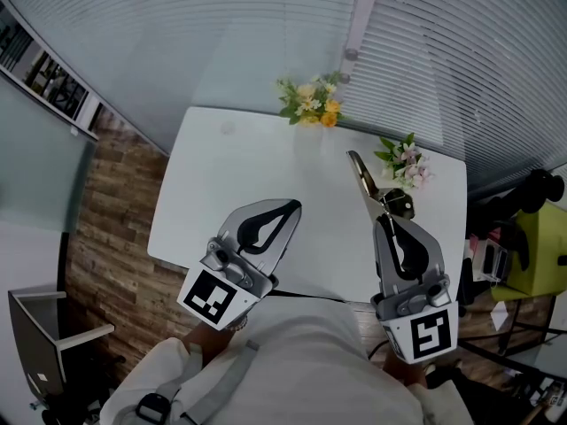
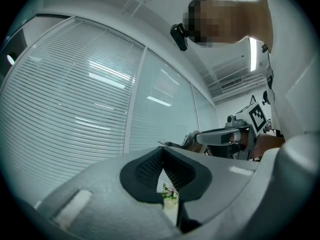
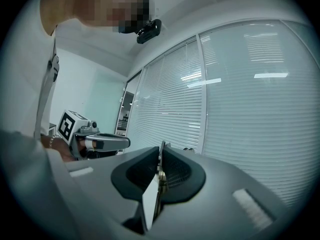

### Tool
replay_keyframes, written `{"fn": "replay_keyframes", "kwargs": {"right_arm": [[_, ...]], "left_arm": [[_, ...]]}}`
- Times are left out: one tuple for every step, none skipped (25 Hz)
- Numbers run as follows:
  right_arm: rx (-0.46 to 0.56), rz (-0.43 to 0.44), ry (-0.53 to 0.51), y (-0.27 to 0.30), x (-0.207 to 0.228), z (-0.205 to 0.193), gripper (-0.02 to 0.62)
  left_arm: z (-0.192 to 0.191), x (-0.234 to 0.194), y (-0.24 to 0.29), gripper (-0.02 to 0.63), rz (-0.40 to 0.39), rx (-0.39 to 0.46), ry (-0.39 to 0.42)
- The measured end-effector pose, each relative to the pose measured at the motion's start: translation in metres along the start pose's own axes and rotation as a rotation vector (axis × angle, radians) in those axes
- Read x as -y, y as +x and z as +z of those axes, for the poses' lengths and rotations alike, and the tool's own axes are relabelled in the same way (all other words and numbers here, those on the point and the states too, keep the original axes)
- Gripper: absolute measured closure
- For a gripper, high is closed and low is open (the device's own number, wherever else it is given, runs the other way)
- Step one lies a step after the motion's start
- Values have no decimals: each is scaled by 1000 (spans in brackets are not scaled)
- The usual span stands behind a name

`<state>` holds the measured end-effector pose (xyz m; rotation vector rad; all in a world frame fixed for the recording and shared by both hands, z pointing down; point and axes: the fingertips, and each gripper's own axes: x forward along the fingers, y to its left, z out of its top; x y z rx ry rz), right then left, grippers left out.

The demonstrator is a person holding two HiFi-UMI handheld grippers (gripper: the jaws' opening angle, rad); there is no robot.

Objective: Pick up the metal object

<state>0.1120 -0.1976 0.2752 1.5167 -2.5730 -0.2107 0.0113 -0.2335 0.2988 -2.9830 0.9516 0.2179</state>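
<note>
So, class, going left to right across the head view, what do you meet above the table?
The left gripper, yellow flowers, pink flowers; the right gripper with its metal object overlaps those, so omitted.

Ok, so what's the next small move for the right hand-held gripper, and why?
Probably keep the right hand-held gripper shut and raise it a little. Its jaws already clamp the metal object, which sticks out over the white table close to the pink flowers. The left hand-held gripper is shut on nothing, so it isn't helping.
</note>
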Motion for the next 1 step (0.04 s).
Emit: {"fn": "replay_keyframes", "kwargs": {"right_arm": [[0, -1, 0, 0, 0, 0, 572]], "left_arm": [[0, 0, 0, 601, -1, 0, 0]]}}
